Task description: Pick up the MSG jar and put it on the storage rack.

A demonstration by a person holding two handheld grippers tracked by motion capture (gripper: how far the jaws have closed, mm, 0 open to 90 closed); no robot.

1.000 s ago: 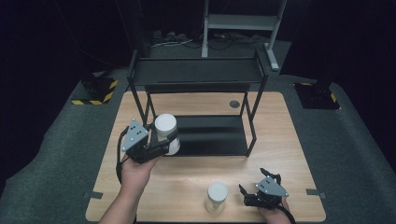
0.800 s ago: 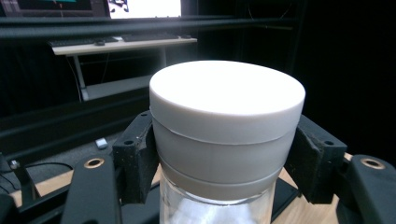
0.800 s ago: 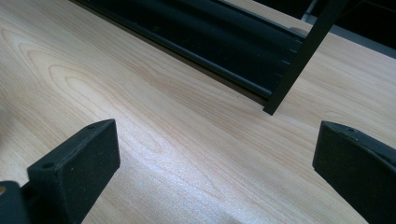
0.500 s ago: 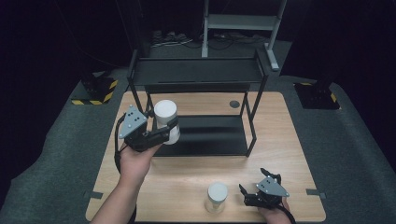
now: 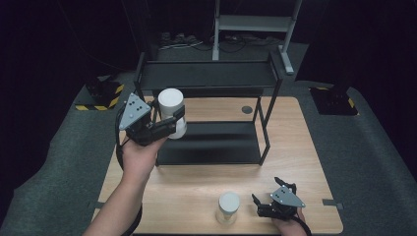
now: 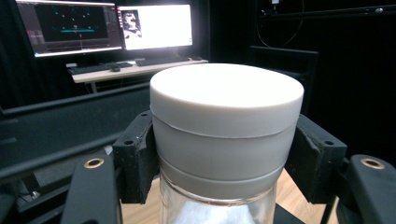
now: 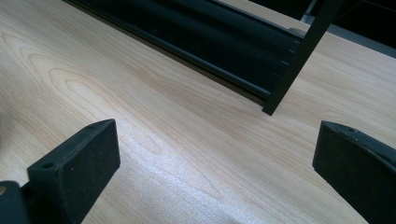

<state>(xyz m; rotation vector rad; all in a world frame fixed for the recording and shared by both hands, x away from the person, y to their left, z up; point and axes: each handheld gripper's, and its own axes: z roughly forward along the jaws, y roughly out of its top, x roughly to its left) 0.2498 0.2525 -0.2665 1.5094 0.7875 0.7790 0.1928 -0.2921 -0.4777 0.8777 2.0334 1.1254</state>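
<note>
My left gripper is shut on a glass jar with a white lid and holds it upright in the air by the left end of the black two-level rack. In the left gripper view the jar sits between both pads, which press just below the lid. A second white-lidded jar stands on the wooden table near the front edge. Just right of it my right gripper rests low over the table, open, with bare wood between its jaws.
The rack's lower shelf lies on the table's far half, and its front right post stands ahead of the right gripper. A round grommet is set in the tabletop behind the rack. Monitors and a desk stand beyond.
My left gripper has risen with the jar, from beside the lower shelf to about the level of the rack's top shelf. The right gripper and the second jar have stayed put.
</note>
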